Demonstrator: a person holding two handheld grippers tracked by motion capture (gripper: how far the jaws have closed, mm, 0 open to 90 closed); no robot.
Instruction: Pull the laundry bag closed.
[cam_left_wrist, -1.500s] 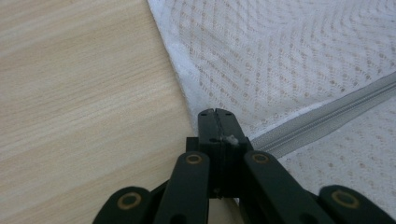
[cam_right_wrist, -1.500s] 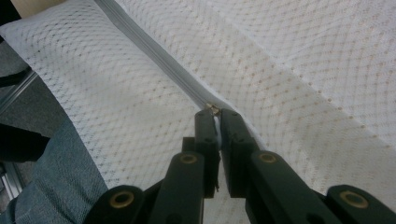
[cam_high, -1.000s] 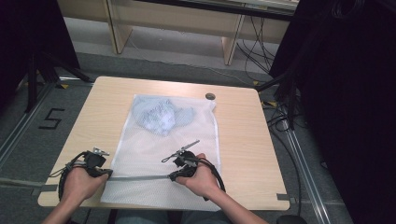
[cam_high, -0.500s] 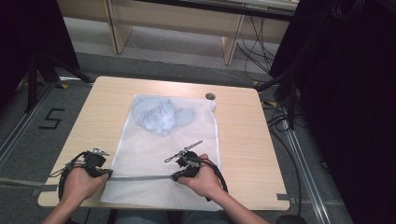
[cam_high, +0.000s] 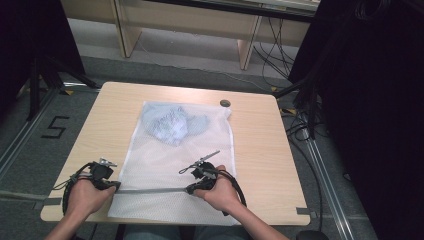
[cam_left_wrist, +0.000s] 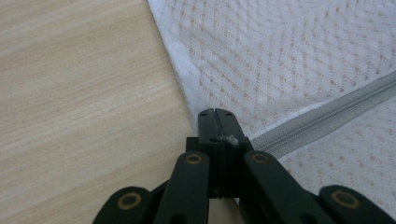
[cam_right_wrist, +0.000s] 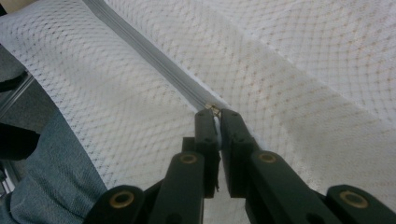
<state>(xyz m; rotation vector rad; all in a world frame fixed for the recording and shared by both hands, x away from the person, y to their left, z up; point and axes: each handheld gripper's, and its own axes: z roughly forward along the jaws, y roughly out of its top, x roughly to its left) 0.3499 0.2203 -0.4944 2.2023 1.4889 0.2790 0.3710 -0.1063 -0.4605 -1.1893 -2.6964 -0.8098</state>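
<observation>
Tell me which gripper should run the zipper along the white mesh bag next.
Right. The right gripper pinches the small metal zipper pull on the grey zipper, while the left gripper clamps the white mesh laundry bag at its edge, probably anchoring it.

Table (cam_high: 260, 150): light wood-grain top with rounded corners, standing on a grey floor. Lying on it: one white mesh laundry bag (cam_high: 172, 160), flat, centre to near edge, overhanging the near edge; one small dark round disc (cam_high: 225, 103), far side, just beyond the bag's far right corner.
</observation>
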